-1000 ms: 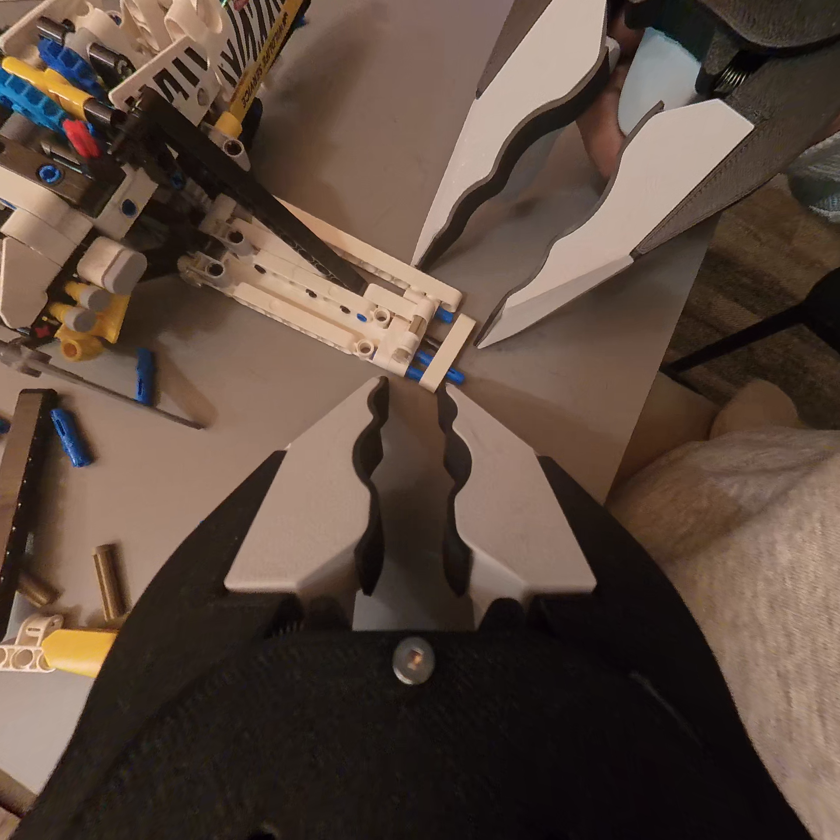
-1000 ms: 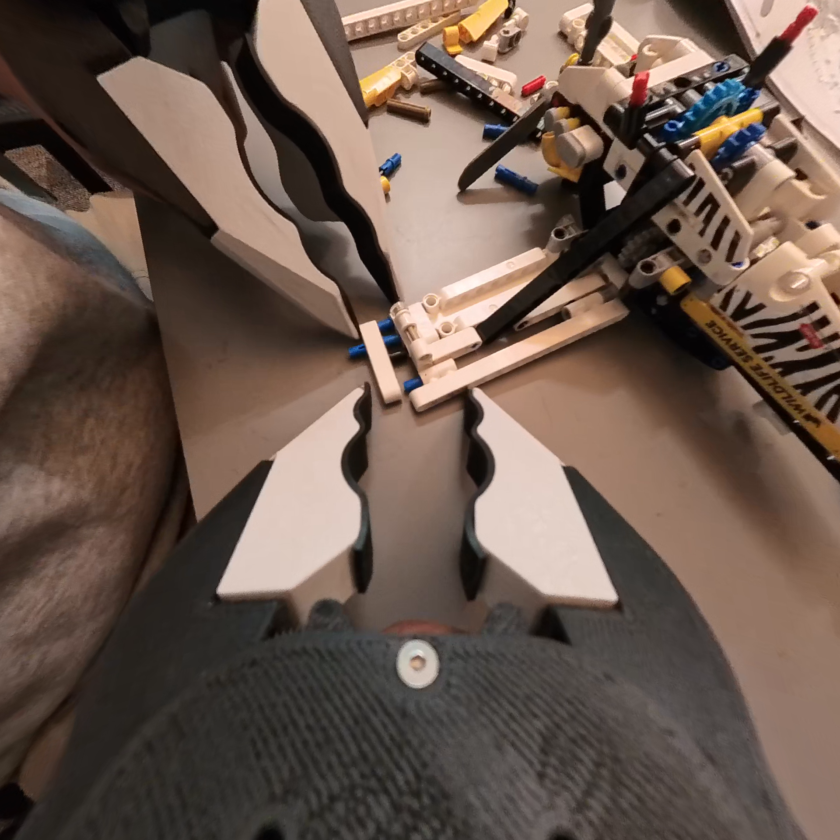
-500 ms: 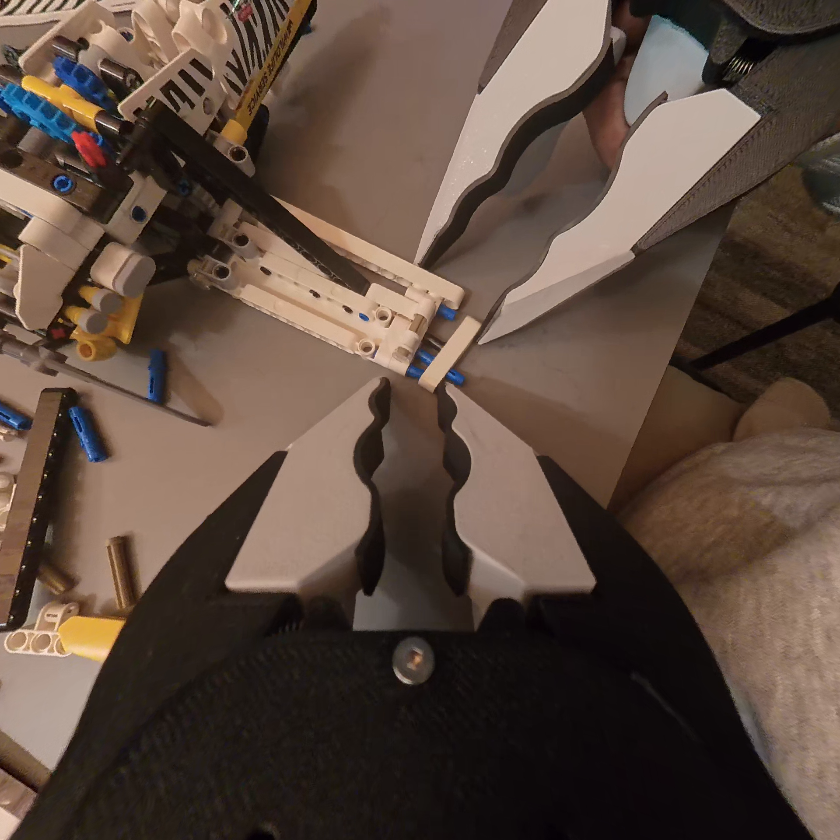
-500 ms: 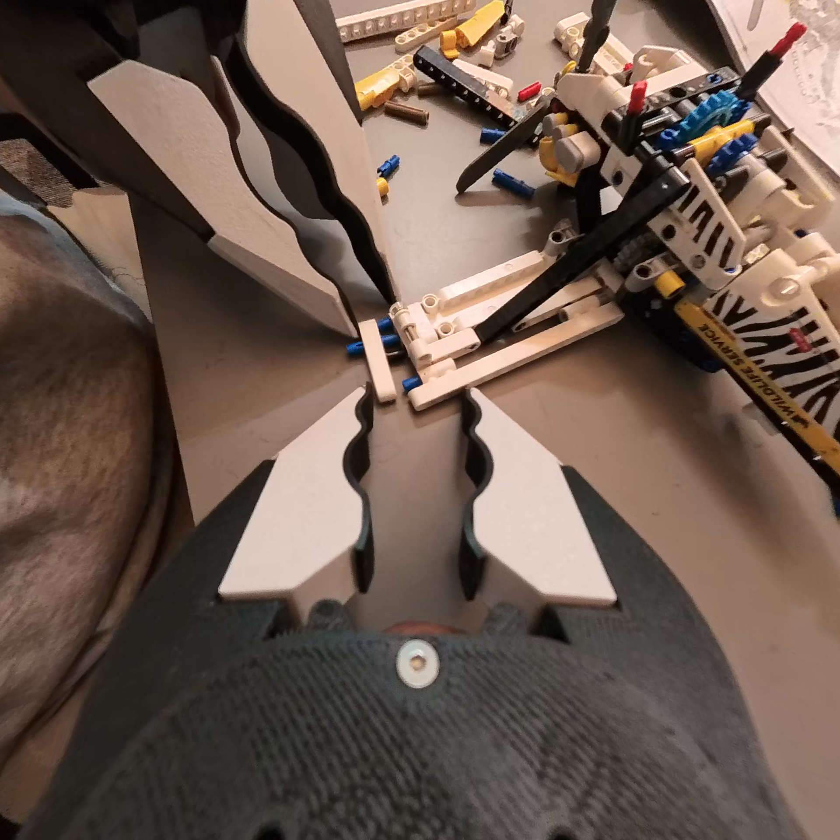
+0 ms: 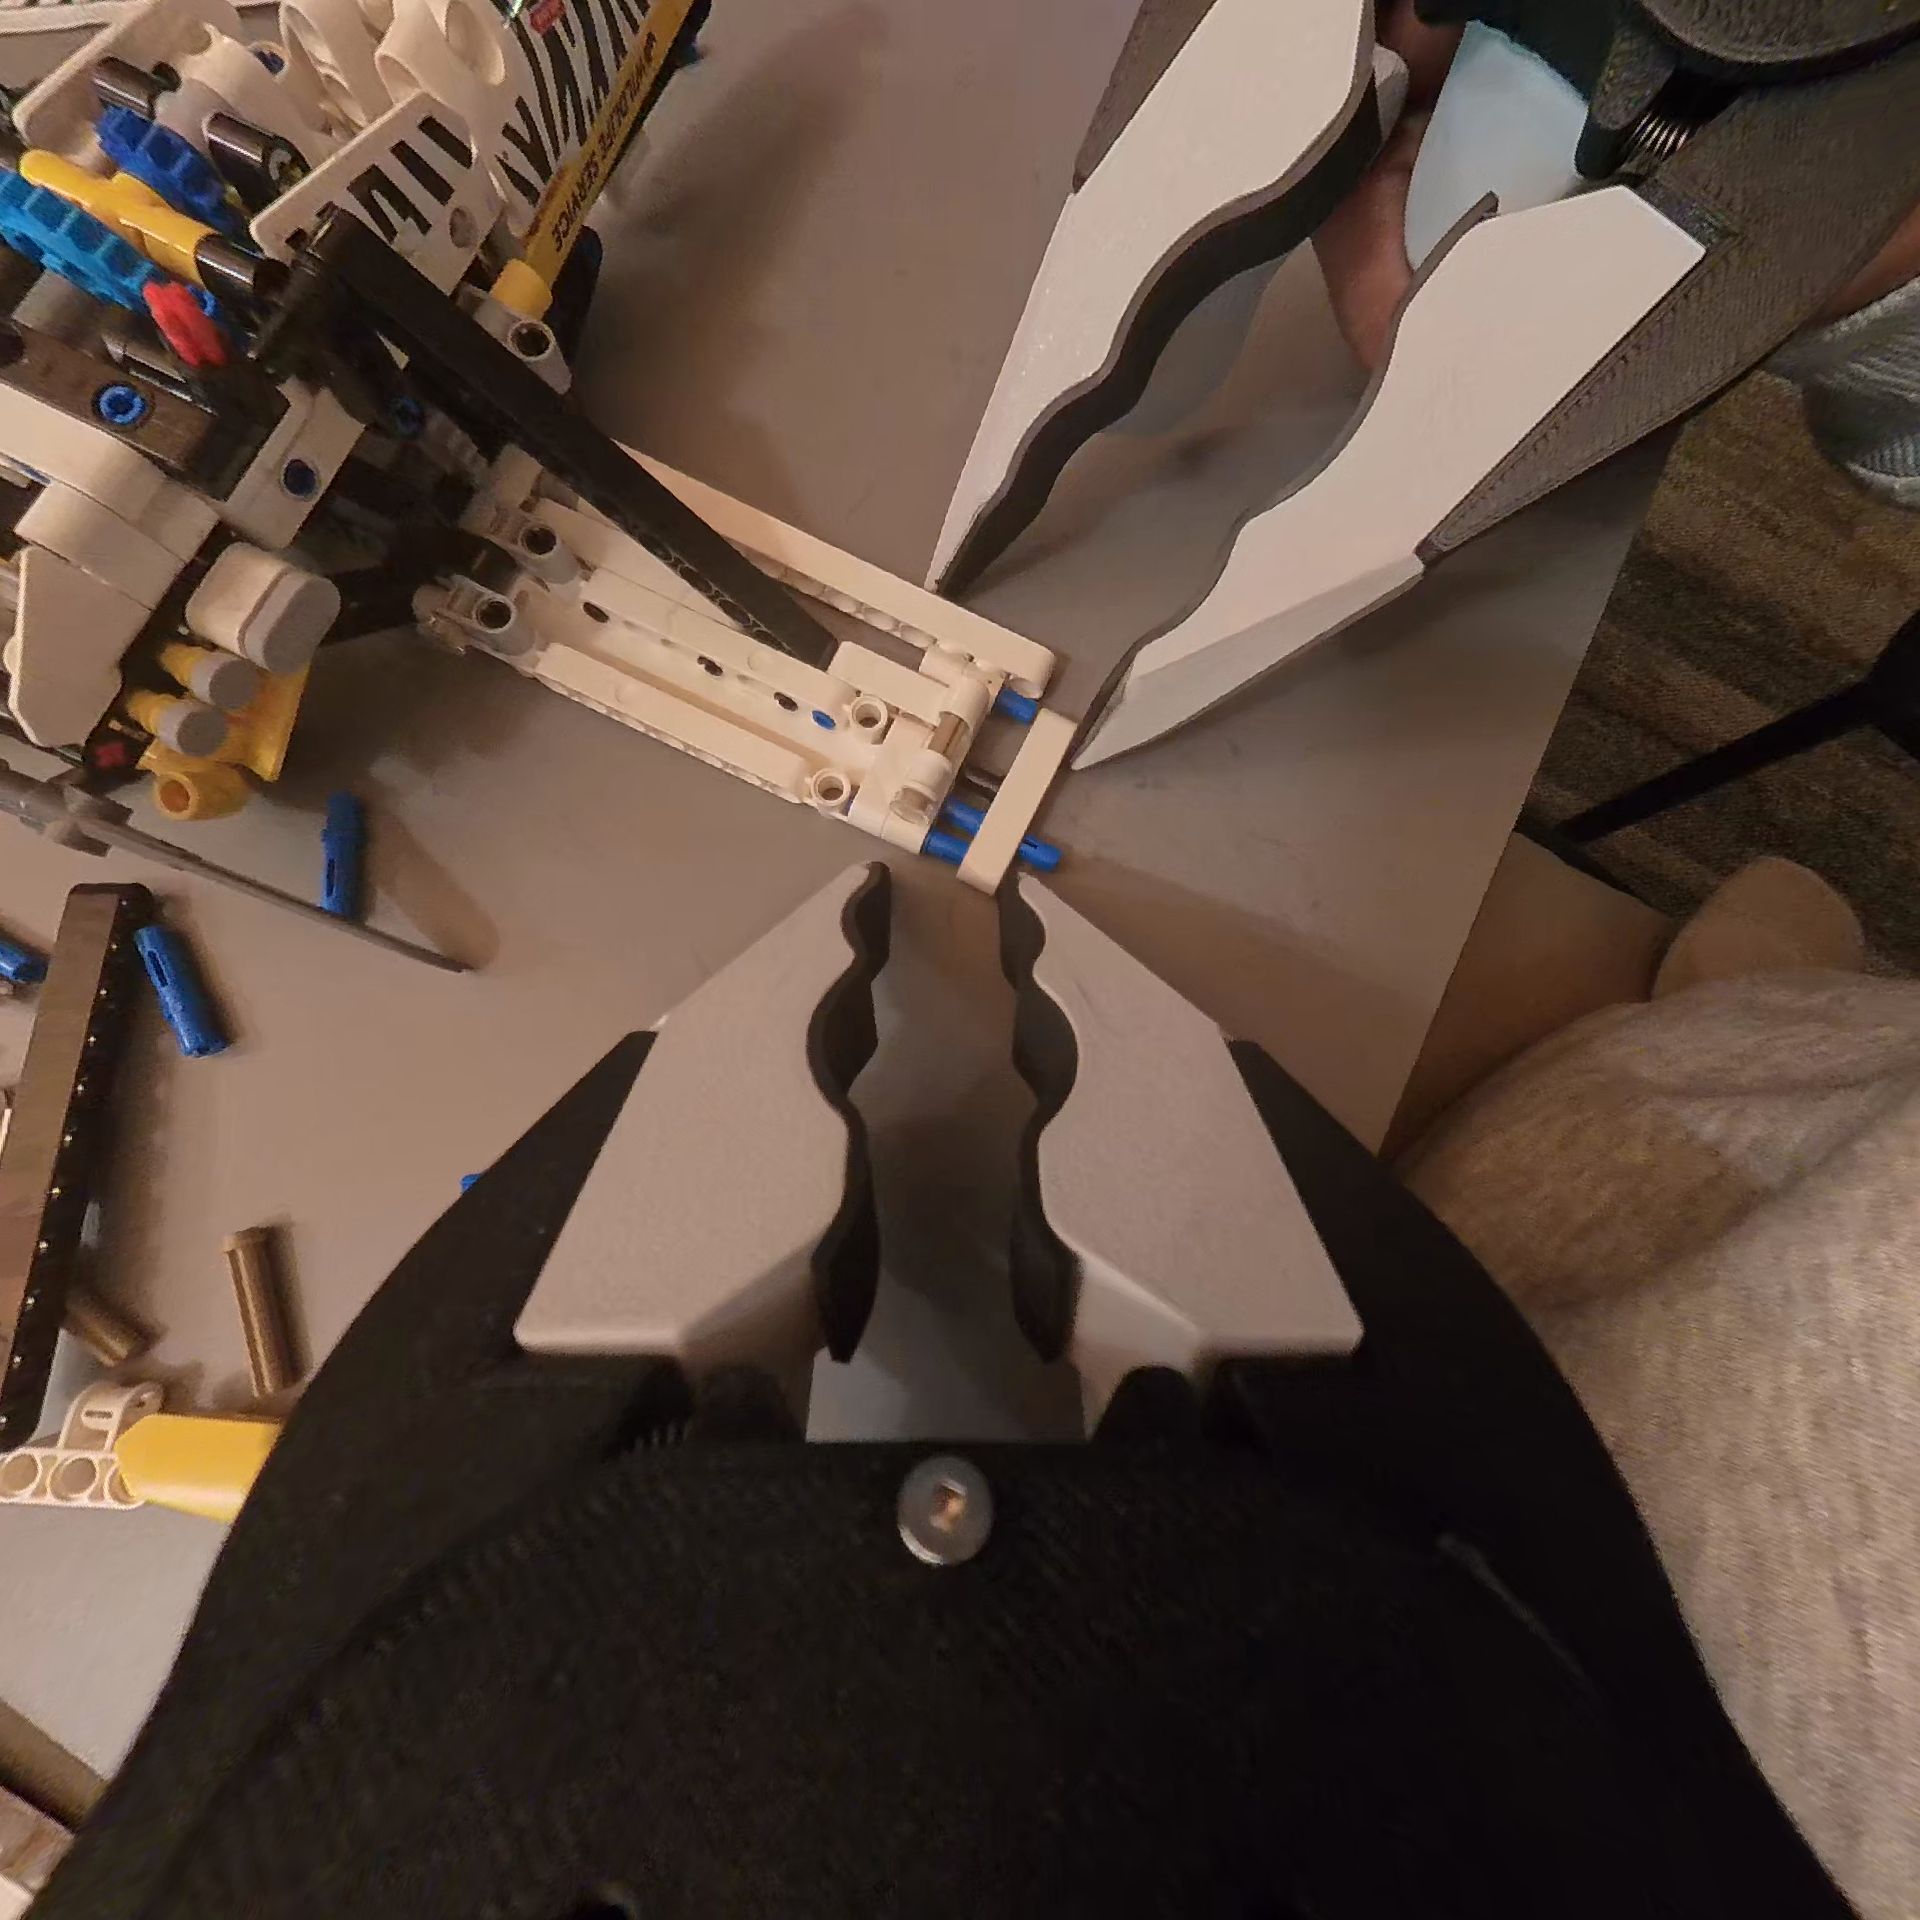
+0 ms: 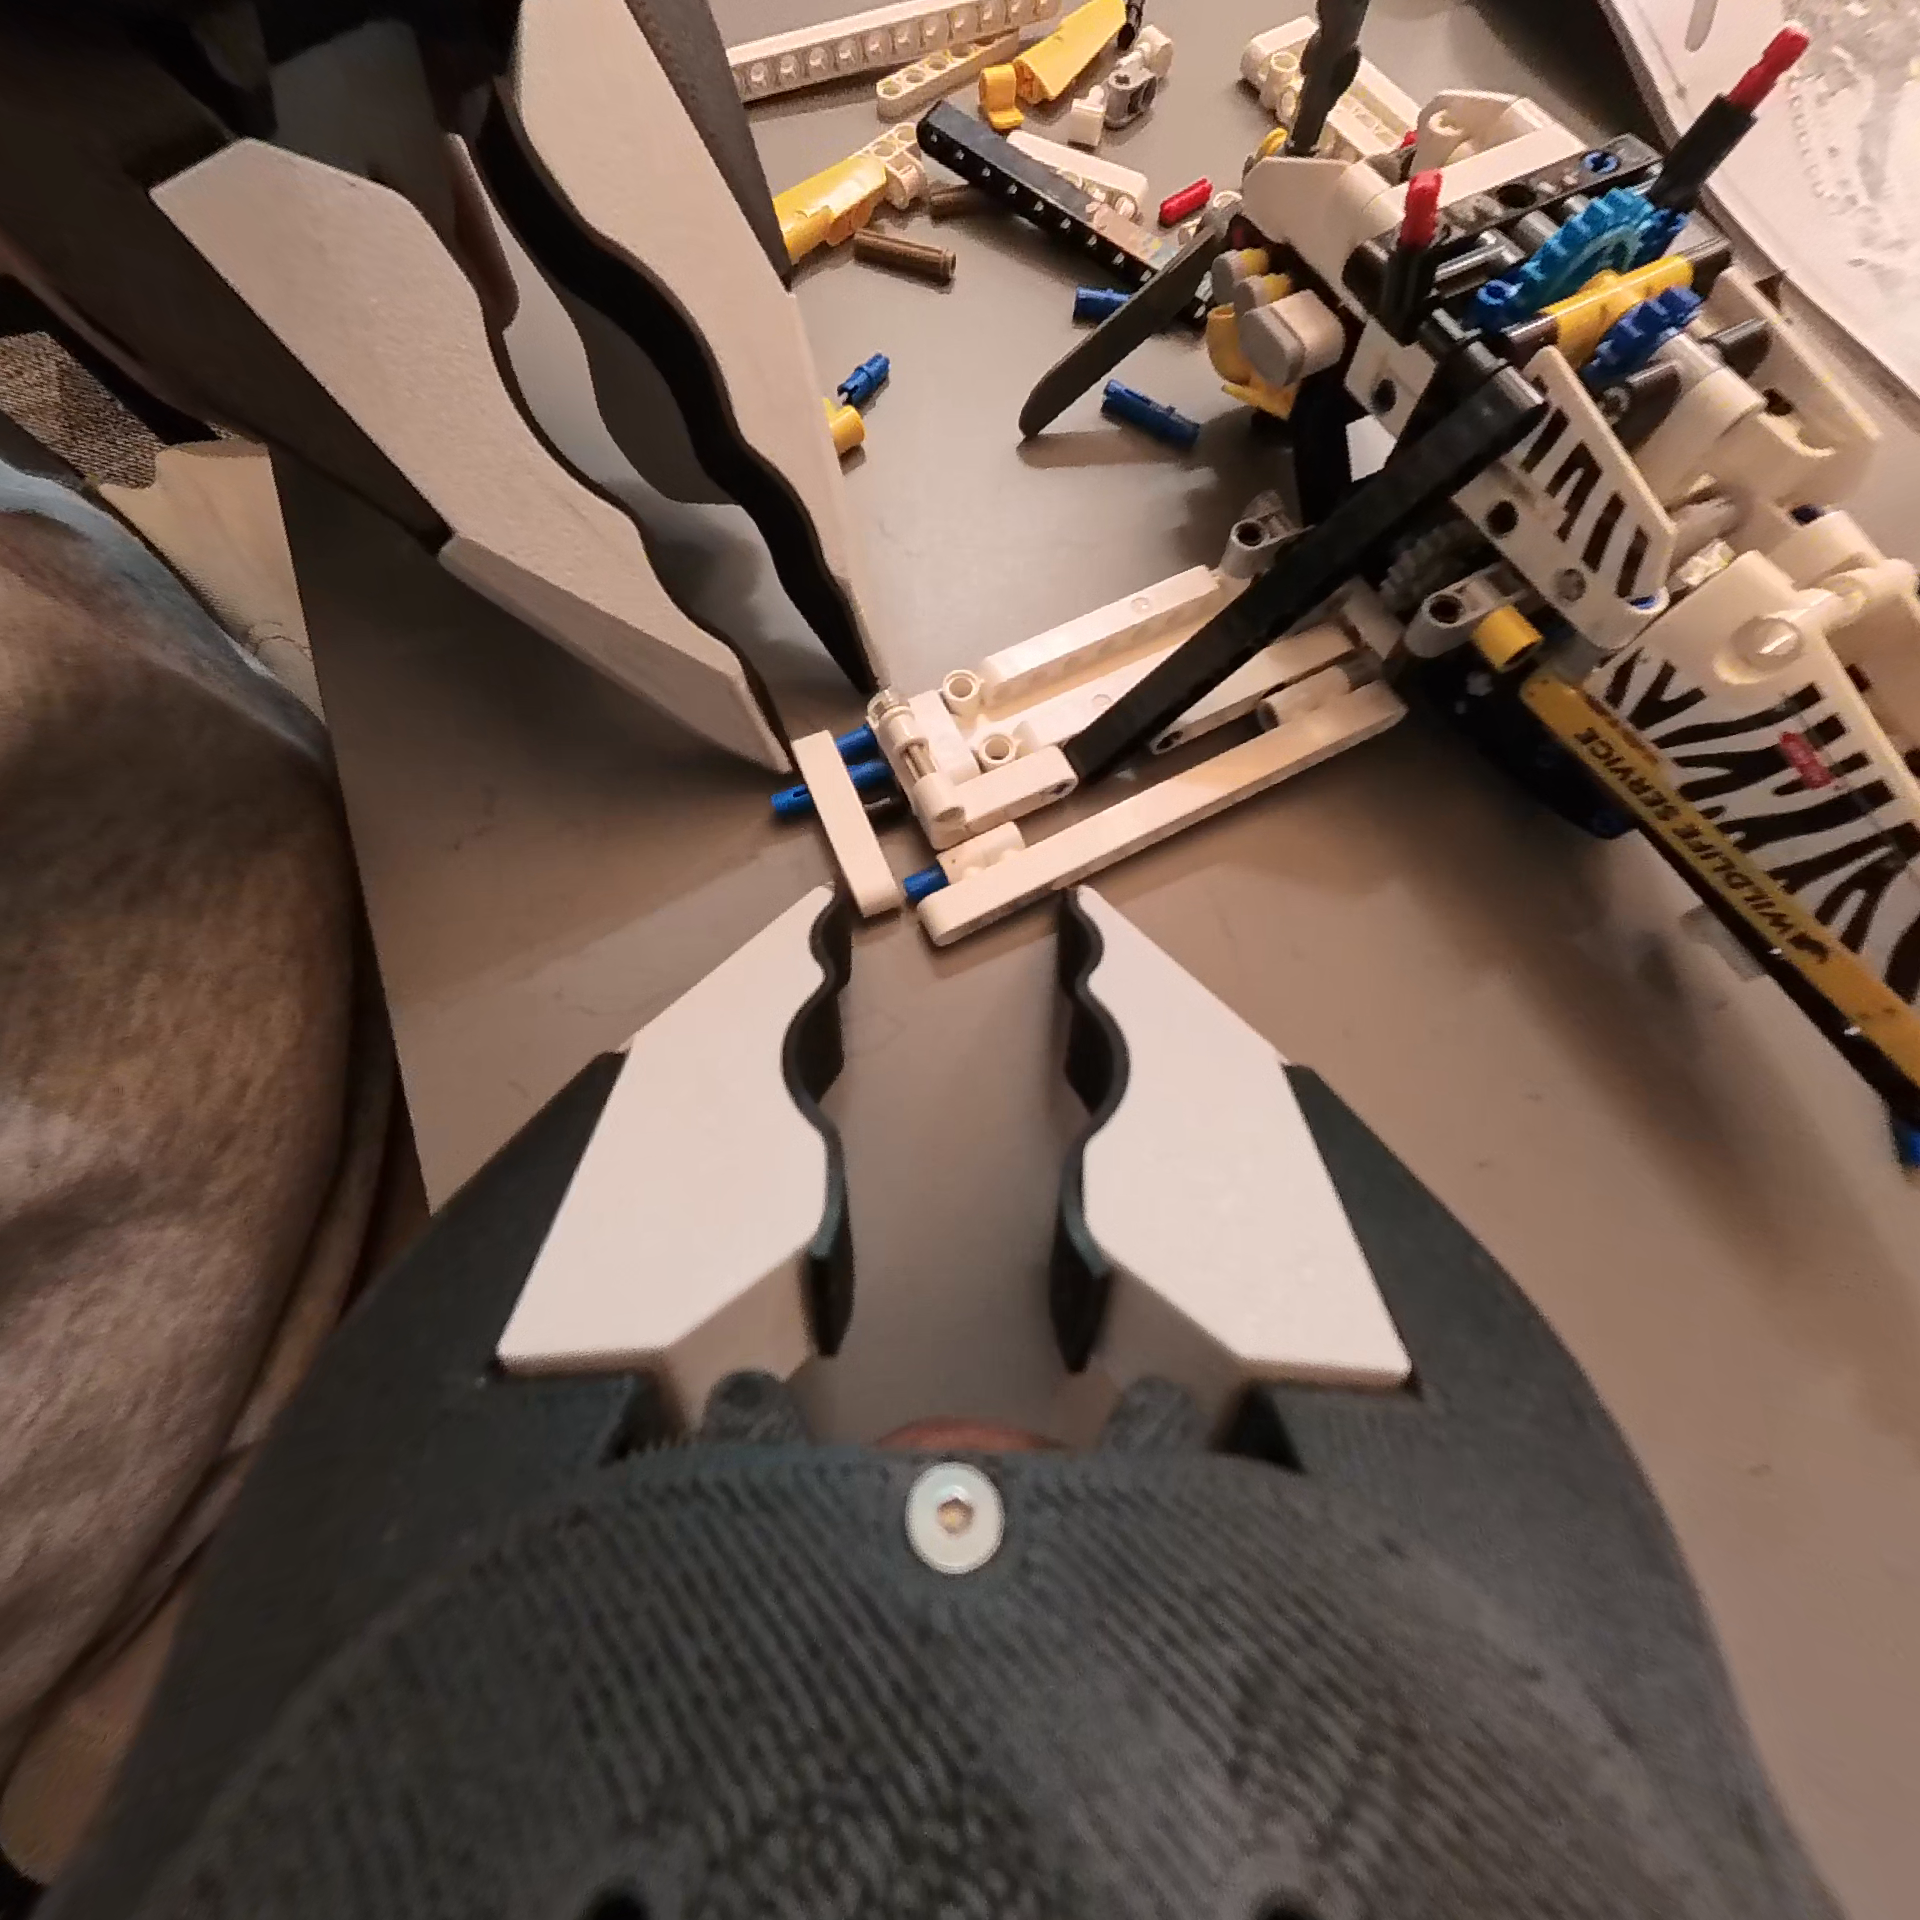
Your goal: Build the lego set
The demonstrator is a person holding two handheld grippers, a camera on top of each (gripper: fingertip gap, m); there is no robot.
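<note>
**Both Grippers Converging on the Short White Beam**

Since the earlier frames, the left wrist view is sitting slightly lower against the model, and the short white beam is lying squarer to the tail frame; both grippers are staying at its ends.

The left gripper is hovering with its jaws parted a narrow way and nothing between them, its tips just beside one end of the beam. The right gripper is standing the same way, jaws parted and empty, tips just beside the beam's other end.

The beam is lying on the grey table, threaded on blue pins that are projecting from the tail frame. A gap is showing between beam and frame. The frame is joining the zebra-striped model, with a black blade crossing over it.

Loose pieces are lying beyond: blue pins, tan pins, a long black beam, and yellow parts.
</note>
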